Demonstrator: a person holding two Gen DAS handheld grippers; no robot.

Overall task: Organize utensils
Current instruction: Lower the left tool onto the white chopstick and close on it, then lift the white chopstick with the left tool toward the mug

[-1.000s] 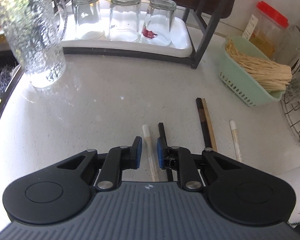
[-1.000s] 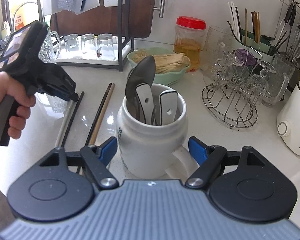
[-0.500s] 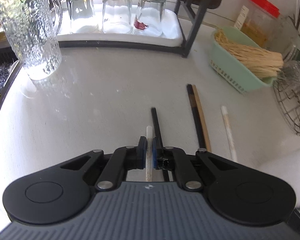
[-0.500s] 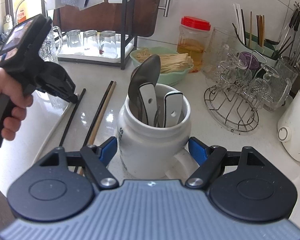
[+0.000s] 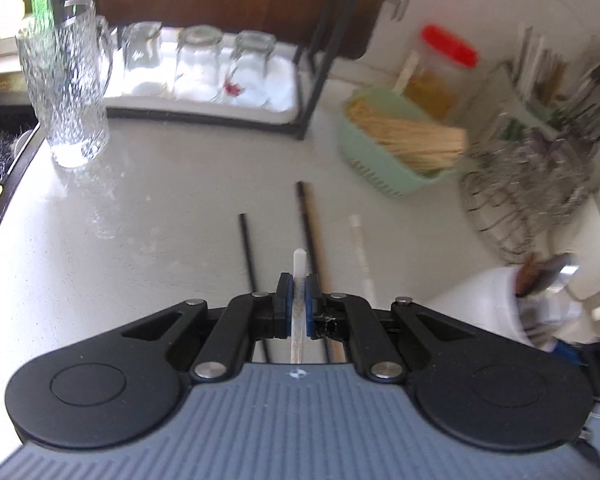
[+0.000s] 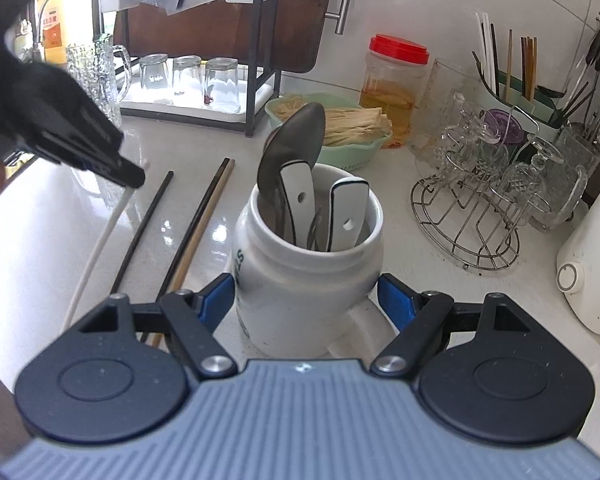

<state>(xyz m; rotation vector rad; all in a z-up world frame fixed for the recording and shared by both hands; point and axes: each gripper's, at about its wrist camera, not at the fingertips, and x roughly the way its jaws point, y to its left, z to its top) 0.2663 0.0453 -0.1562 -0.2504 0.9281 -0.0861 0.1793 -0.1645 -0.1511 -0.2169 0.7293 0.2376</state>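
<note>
Once lying flat, the white chopstick (image 5: 299,300) now hangs lifted in the left gripper (image 5: 296,300).

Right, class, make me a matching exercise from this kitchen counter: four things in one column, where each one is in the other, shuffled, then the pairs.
Things:
1. white chopstick
2. spoon
3. black chopstick
4. three glasses

Places:
A. upside down on the white tray
B. lying flat on the counter
C. clamped in the left gripper
D. standing in the white jar, which the right gripper holds

Pairs: 1-C, 2-D, 3-B, 4-A
</note>
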